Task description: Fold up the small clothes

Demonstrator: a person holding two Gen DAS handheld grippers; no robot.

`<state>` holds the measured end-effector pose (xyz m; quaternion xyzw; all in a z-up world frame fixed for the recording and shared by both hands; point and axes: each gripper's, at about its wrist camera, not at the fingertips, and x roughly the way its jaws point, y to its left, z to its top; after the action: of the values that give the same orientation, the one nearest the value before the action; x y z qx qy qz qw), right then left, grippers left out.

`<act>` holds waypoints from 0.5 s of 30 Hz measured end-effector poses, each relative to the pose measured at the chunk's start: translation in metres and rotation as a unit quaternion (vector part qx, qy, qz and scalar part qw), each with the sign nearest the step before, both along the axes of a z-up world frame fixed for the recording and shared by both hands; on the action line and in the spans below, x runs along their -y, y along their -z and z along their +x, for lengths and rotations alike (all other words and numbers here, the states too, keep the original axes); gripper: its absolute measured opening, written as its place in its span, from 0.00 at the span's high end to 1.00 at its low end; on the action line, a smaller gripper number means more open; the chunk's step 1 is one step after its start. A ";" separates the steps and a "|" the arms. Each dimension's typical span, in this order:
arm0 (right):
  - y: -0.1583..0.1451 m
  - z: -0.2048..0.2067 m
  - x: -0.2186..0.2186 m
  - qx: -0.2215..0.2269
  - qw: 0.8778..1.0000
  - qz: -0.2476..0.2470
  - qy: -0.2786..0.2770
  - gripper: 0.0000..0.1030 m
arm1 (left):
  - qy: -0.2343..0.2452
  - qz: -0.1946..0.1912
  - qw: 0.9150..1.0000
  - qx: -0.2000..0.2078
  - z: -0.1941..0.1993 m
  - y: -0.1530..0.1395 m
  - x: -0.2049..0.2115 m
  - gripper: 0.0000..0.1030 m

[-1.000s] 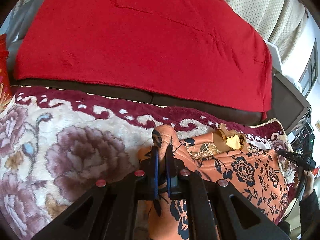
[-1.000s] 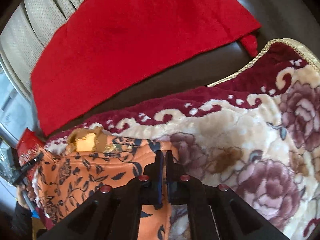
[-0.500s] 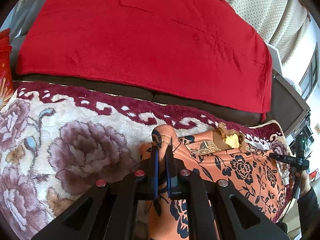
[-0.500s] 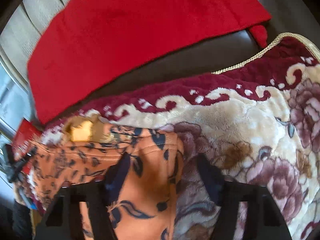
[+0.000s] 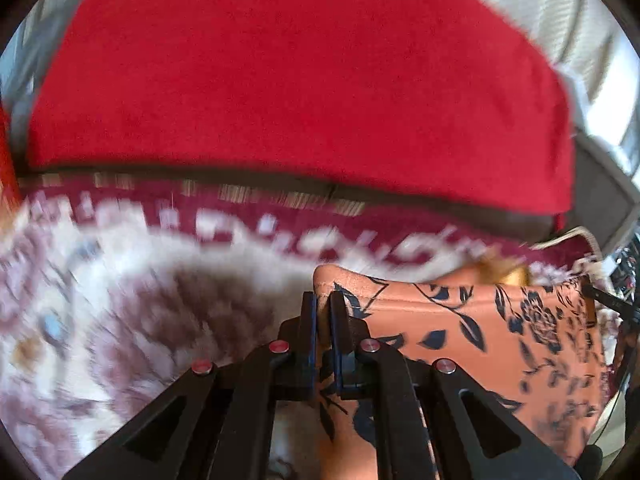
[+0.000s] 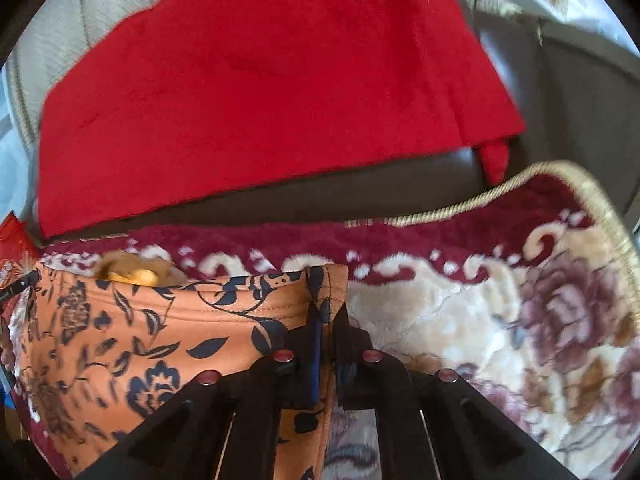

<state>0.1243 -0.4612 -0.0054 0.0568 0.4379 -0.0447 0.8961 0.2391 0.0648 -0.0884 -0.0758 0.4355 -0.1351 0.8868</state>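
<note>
An orange garment (image 5: 480, 332) with a dark blue flower print lies on a floral blanket (image 5: 120, 320). My left gripper (image 5: 323, 300) is shut on the garment's left top corner, which pokes up between the fingers. In the right wrist view the same garment (image 6: 160, 320) spreads to the left, and my right gripper (image 6: 326, 312) is shut on its right top corner. The cloth is stretched straight between the two grippers. A yellow-brown patch (image 6: 136, 274) shows at its far edge. The left wrist view is blurred.
The cream and maroon blanket (image 6: 520, 320) covers a dark brown sofa seat (image 6: 360, 188). A red throw (image 6: 260, 80) hangs over the backrest behind it. Pale curtains (image 6: 100, 8) stand behind the sofa. The blanket's corded edge (image 6: 600, 200) curves at the right.
The right gripper opened half a second ago and has shut again on the garment's corner. Both grippers moved apart and the top edge is pulled taut. The left view has become blurred.
</note>
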 end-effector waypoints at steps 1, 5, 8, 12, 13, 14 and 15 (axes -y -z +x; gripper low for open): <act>0.014 0.006 0.002 -0.013 1.000 0.009 0.002 0.95 | -0.005 0.005 1.000 -0.021 0.006 0.014 0.000 0.94; 0.061 0.018 0.011 -0.053 0.997 0.062 0.011 0.91 | -0.024 -0.003 0.999 -0.044 0.008 0.024 -0.010 0.90; 0.049 0.007 0.023 -0.036 0.996 0.075 0.033 0.29 | -0.034 0.016 0.998 -0.040 0.002 0.007 -0.017 0.88; 0.014 -0.027 0.043 -0.001 0.992 0.105 0.071 0.12 | -0.051 0.008 0.999 -0.014 -0.029 -0.028 -0.034 0.79; 0.001 -0.040 0.043 0.013 0.991 0.111 0.076 0.12 | -0.049 0.011 0.999 -0.003 -0.041 -0.038 -0.035 0.73; -0.009 -0.050 0.041 0.024 0.990 0.120 0.076 0.12 | -0.048 0.011 0.999 0.008 -0.054 -0.047 -0.035 0.68; -0.024 -0.066 0.035 0.042 0.987 0.144 0.064 0.12 | -0.045 0.007 0.999 0.019 -0.070 -0.057 -0.034 0.57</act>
<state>0.0579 -0.4960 0.0183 0.2148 0.3973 -0.0357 0.8915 0.1694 0.0986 -0.0316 -0.0862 0.4159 -0.0929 0.9005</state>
